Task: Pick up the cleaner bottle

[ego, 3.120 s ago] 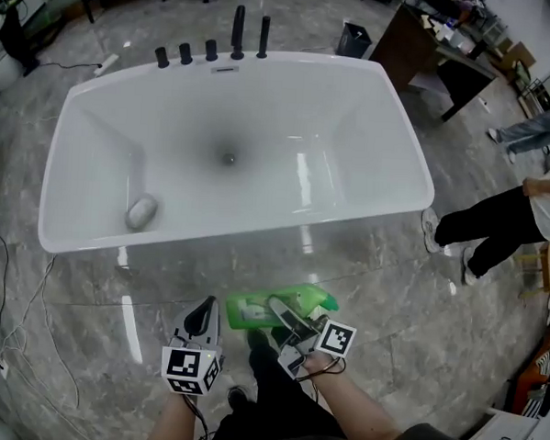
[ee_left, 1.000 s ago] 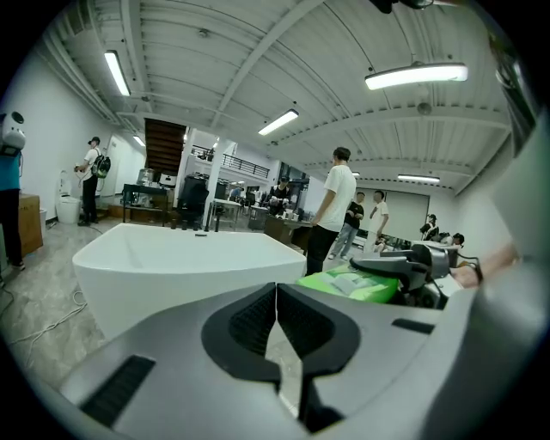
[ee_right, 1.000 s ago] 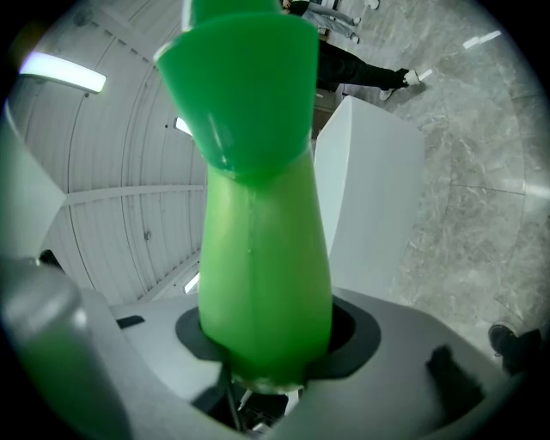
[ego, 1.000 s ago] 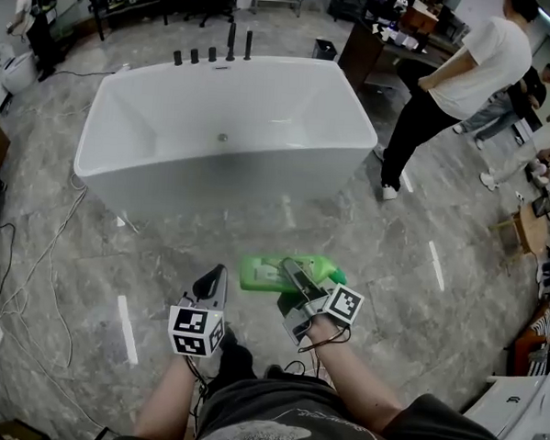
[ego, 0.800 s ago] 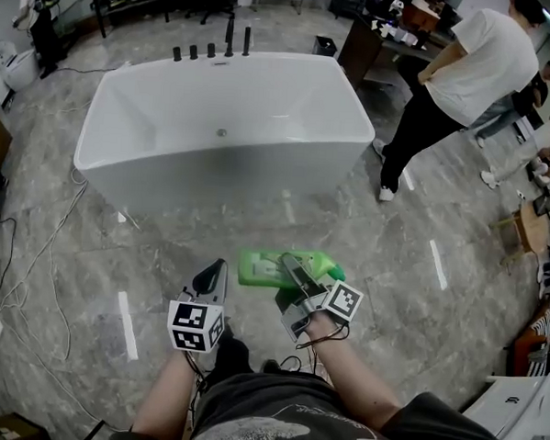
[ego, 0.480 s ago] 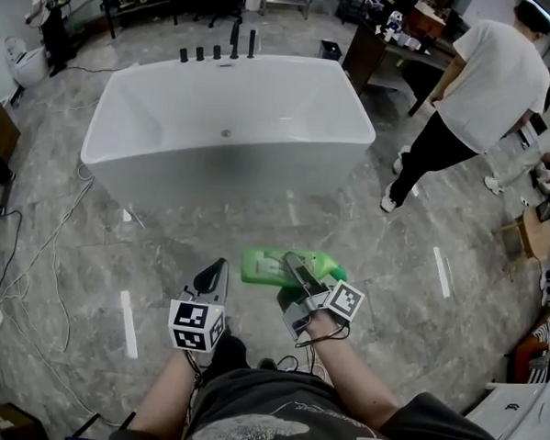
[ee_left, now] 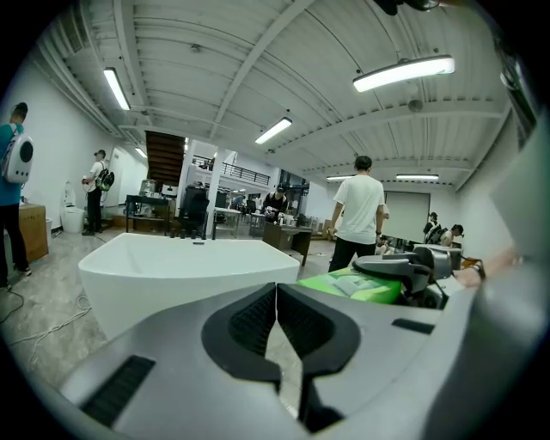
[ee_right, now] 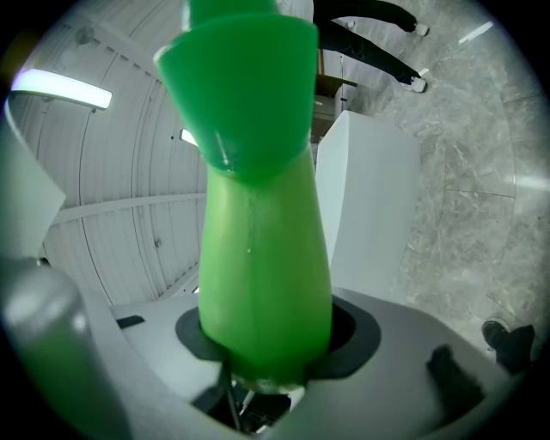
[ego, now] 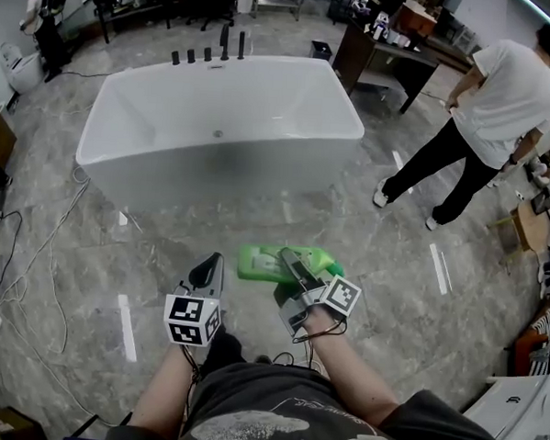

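The green cleaner bottle [ego: 262, 263] lies sideways in the air over the grey floor, with my right gripper [ego: 291, 261] shut on it. In the right gripper view the bottle [ee_right: 262, 249] fills the middle, its body wedged between the jaws and its flared green cap pointing away. My left gripper [ego: 208, 273] hovers to the left of the bottle, shut with nothing in it; its pads [ee_left: 258, 322] meet in the left gripper view. From there the bottle [ee_left: 348, 284] shows at the right, clamped by the right gripper [ee_left: 411, 268].
A white bathtub [ego: 103, 159] stands ahead, with black taps [ego: 206, 53] on its far rim. A person in a white shirt [ego: 507, 98] stands at the right. Cables [ego: 15, 274] trail on the floor at the left. Desks [ego: 394, 46] stand behind.
The bathtub now lies farther away than three seconds ago. The right gripper still holds the bottle. The person in the white shirt has stepped to the right.
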The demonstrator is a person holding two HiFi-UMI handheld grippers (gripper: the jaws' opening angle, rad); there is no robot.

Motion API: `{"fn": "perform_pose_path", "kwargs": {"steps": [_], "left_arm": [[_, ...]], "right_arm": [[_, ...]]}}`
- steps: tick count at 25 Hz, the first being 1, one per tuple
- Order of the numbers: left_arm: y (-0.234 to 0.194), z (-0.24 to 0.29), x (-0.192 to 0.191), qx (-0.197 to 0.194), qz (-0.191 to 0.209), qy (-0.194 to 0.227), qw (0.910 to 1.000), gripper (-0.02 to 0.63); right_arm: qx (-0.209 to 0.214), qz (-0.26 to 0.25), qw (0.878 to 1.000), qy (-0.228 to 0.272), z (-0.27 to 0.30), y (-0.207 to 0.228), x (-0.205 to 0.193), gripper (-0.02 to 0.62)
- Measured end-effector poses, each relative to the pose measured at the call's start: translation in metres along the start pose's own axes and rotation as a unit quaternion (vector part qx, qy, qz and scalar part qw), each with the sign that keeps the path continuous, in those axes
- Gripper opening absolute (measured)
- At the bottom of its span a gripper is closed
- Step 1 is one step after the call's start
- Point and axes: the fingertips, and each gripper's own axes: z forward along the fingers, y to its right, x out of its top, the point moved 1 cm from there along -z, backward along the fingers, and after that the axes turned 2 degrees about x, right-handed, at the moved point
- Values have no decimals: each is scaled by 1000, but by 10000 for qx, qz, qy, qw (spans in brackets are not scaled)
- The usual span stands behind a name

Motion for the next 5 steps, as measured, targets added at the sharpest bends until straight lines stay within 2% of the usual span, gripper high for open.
{"fn": "perform_pose_path", "kwargs": {"steps": [5], "left_arm": [[10, 6, 5, -20, 28, 26, 10000, 15]], "right_arm": [[3, 1, 10000, 2, -5, -2, 8, 193]]}}
